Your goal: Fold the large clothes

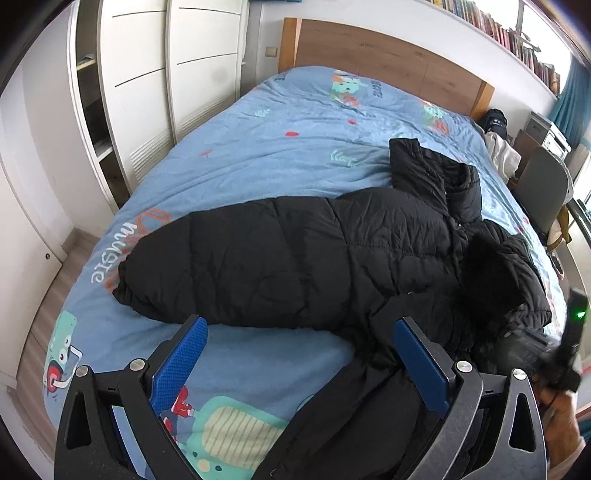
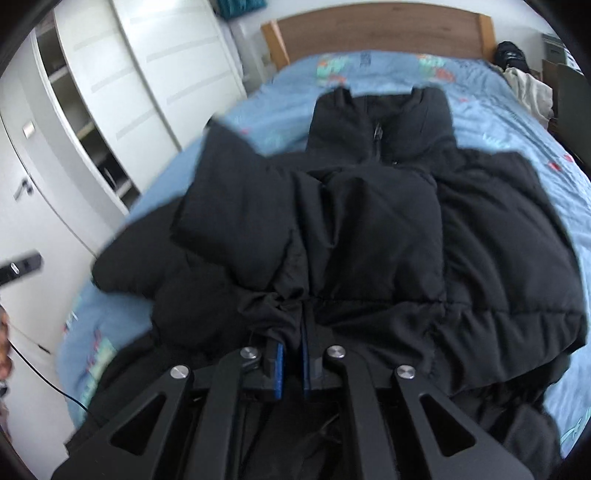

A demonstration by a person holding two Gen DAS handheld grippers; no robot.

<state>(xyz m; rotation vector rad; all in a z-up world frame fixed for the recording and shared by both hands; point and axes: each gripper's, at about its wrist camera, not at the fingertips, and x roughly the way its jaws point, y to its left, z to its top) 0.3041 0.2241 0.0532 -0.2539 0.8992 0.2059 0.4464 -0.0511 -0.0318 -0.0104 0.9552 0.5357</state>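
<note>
Both claws are showing blue ridged pads on black linkage arms. Left gripper (image 1: 299,354) is hanging released, its fingers spread wide over the near edge of the bed, one pad above bare sheet, the other above a fold of the black quilted puffer jacket (image 1: 332,258); neither pad is pinching cloth. Right gripper (image 2: 291,354) is clenching a bunched fold of the same jacket (image 2: 369,229) at its gathered hem, fabric pressing between the two narrowly set pads.

That jacket is lying on the blue cartoon-printed bedsheet (image 1: 258,140), collar and zip pointing toward the brown wooden headboard (image 1: 388,59), one sleeve stretching out across the sheet in the left wrist view, another panel folding over the chest in the right wrist view.

Writing is printing on the sheet: the word "music" is reading upside down in white beside an orange outline shape near the sleeve cuff; further lettering by the headboard is too small and warped to read. Spines on the bookshelf (image 1: 509,33) high on the wall are carrying titles that cannot be made out.

Much of the right wrist view is blurring, especially the jacket's left edge. Near parts of the jacket are disappearing under both grippers' frames. White wardrobe doors (image 1: 162,74) are being cut off by the lens rim. At the far right of the left wrist view, the other gripper is smearing into a dark shape with a green light.
</note>
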